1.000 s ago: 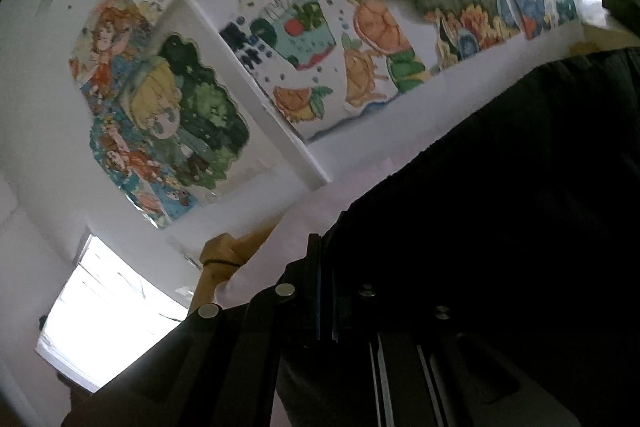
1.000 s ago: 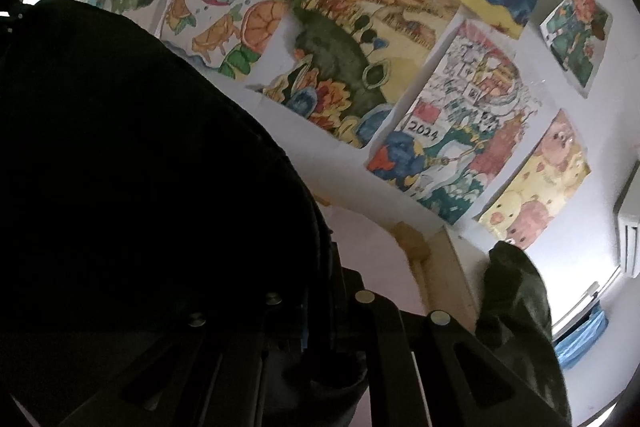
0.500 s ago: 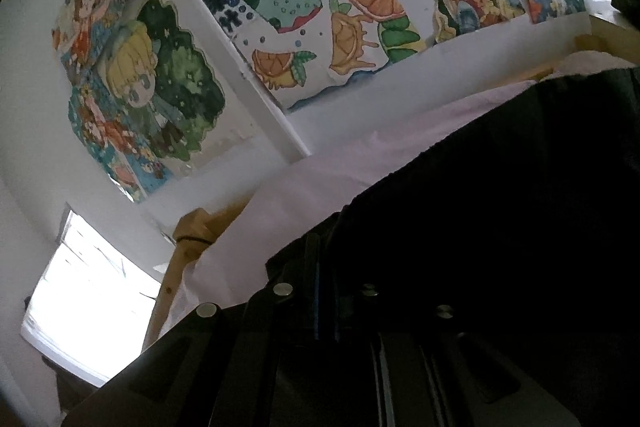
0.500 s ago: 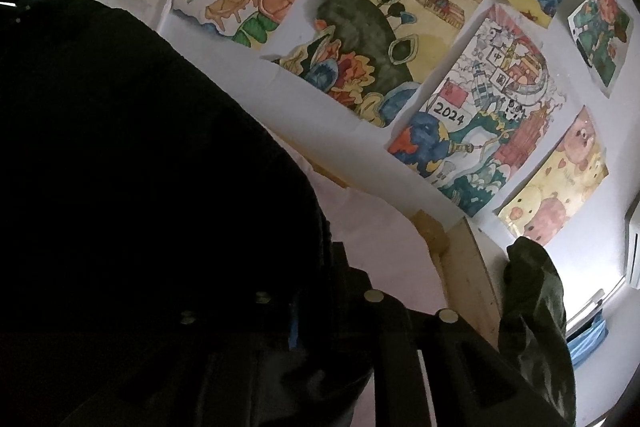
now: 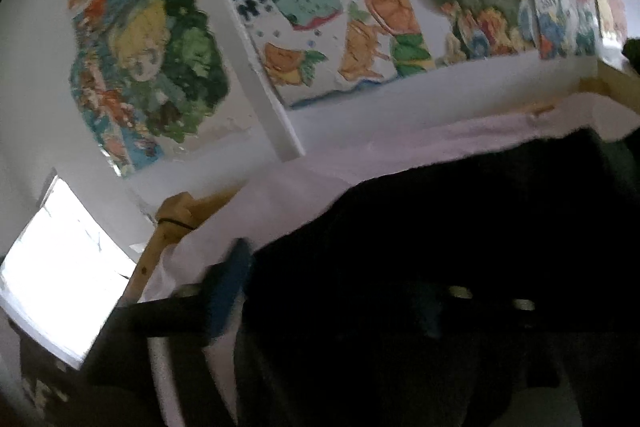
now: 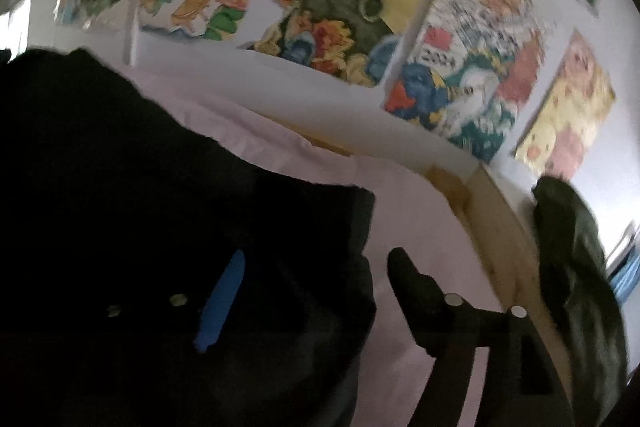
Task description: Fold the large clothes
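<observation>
- Just ahead of both grippers, the black garment (image 6: 140,187) lies on the pink bed sheet (image 6: 420,227).
- Right gripper (image 6: 316,267): fingers spread apart, cloth between them.
- Left gripper (image 5: 340,279): fingers apart too.

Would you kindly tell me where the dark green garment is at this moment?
The dark green garment hangs at the right edge of the right wrist view, over the wooden bed frame, beyond the pink sheet.
</observation>
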Available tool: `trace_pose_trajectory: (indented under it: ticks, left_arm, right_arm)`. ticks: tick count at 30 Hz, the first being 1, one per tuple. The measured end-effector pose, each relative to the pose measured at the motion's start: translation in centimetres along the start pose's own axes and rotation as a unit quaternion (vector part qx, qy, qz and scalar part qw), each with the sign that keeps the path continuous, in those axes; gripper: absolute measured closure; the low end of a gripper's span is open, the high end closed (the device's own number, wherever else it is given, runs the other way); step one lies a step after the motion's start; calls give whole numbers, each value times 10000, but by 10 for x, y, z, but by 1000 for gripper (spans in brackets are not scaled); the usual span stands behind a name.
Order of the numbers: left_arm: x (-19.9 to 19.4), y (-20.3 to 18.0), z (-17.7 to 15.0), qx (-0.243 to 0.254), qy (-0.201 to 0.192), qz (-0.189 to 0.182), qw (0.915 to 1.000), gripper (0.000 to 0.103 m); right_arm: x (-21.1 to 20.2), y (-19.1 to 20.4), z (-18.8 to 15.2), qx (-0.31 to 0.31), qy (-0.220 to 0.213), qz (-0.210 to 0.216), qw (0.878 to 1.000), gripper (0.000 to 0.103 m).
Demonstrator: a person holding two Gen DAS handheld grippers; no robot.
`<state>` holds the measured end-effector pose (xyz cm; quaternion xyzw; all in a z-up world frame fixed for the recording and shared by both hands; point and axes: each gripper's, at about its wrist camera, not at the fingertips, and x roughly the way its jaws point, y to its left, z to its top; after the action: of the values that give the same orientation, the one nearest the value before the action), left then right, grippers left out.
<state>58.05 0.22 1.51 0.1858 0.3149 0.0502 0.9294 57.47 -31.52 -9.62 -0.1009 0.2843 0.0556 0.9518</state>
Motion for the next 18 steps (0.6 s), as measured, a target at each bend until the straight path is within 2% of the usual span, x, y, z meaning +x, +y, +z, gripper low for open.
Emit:
trace_pose_trajectory:
  ticks: [3, 6, 8, 11, 15, 17, 18]
  left_arm:
    - [-6, 5, -1, -189, -55, -149, 9997, 21]
    - [-15, 13, -8, -518, -123, -323, 9981, 21]
    - [-26, 18, -16, -773, -238, -517, 9954, 21]
    - [-46, 18, -31, -993, -491, -974, 9891, 19]
    - [-72, 4, -57, -753, -763, -1585, 9815, 11]
    - [-77, -8, -66, -480, -741, -1835, 9790, 11]
    - [-78, -15, -72, -321, -727, -1939, 9778, 11]
  right_arm:
    - [-6, -6, -3, 209, -119, 98, 9997, 21]
    - [-21, -9, -6, 307, -431, 318, 9981, 14]
    - [-37, -7, -8, 306, -730, 575, 9952, 9]
    - [-61, -1, -9, 238, -1078, 1064, 9882, 7]
    - [-82, 17, -12, -20, -1300, 1925, 9726, 2]
    - [-85, 30, -16, -155, -1199, 2314, 9653, 2]
    - [-83, 34, -17, -189, -1119, 2377, 9647, 2]
